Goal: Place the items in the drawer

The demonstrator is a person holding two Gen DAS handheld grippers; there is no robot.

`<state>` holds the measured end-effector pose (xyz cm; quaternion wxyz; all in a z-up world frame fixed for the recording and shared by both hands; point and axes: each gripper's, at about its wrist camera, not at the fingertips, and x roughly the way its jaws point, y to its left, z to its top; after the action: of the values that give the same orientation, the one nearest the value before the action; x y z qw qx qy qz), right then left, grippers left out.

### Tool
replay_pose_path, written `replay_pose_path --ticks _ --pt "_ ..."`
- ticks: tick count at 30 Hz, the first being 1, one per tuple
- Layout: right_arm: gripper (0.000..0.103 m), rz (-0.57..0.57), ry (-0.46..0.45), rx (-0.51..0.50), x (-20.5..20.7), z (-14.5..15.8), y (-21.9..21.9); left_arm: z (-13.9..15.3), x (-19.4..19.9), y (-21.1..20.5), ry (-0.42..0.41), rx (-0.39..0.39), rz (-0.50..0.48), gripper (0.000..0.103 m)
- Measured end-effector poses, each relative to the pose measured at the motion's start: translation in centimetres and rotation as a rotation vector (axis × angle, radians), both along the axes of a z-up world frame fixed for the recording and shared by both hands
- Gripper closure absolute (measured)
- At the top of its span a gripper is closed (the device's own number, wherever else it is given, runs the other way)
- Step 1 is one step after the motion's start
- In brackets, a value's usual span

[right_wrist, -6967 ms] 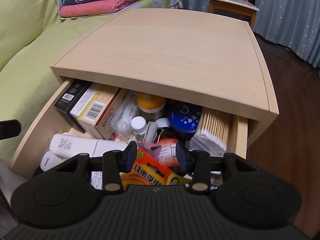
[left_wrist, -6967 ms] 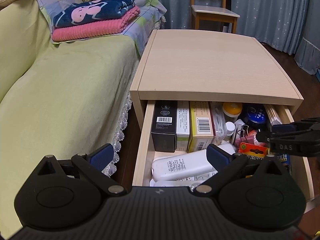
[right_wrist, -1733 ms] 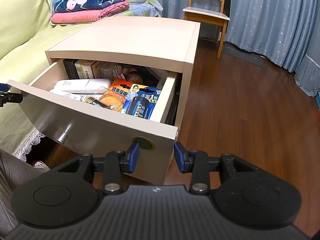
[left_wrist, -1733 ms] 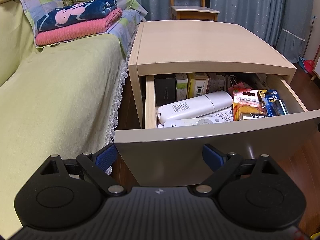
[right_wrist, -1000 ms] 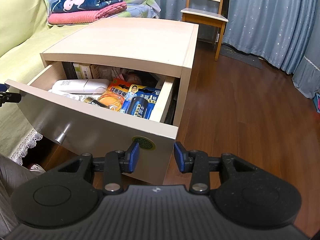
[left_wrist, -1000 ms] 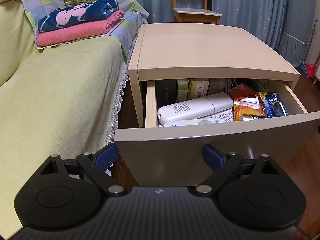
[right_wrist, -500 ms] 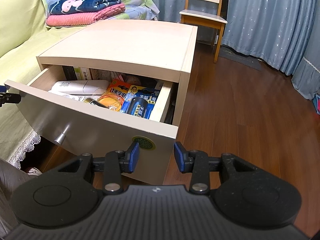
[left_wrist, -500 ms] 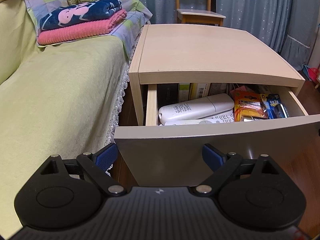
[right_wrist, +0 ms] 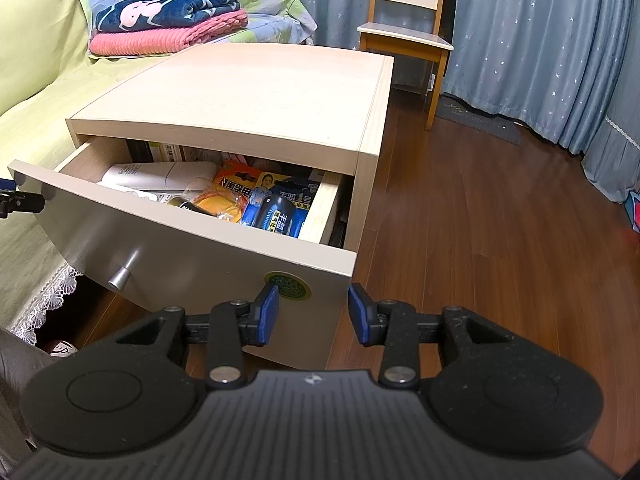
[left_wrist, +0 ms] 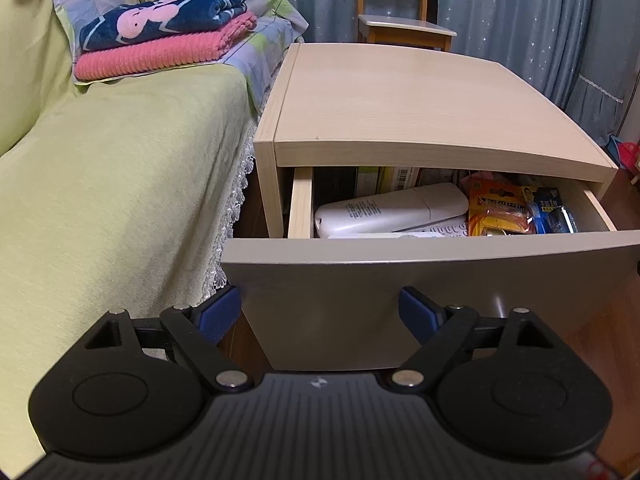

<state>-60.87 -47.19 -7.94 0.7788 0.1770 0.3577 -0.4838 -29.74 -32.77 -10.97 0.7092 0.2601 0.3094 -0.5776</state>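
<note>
Against the drawer [left_wrist: 420,292] front sit both my grippers: left gripper [left_wrist: 320,312] jaws wide apart, straddling the front's left part; right gripper [right_wrist: 312,312] jaws apart at its right corner, beside the green sticker [right_wrist: 287,285]. Neither clamps anything. Drawer partly out of the nightstand [left_wrist: 400,100], full: white remote [left_wrist: 392,208], orange pack [left_wrist: 498,210], blue batteries [right_wrist: 280,216] (boxes at the back, labels unreadable). Knob [right_wrist: 120,276] untouched. Bed [left_wrist: 100,180] on the left.

Our left claw [left_wrist: 320,312] hung wide apart before the drawer [left_wrist: 400,280] front; inside we saw a white remote [left_wrist: 392,208] beside an orange battery pack [left_wrist: 500,212].
</note>
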Motion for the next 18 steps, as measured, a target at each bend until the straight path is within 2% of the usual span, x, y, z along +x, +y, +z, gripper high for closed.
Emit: replay_pose_path --ticks 18 --pt "0.069 -0.003 -0.004 -0.008 0.22 -0.05 -0.19 -0.9 0.93 0.16 -0.016 -0.055 -0.04 0.016"
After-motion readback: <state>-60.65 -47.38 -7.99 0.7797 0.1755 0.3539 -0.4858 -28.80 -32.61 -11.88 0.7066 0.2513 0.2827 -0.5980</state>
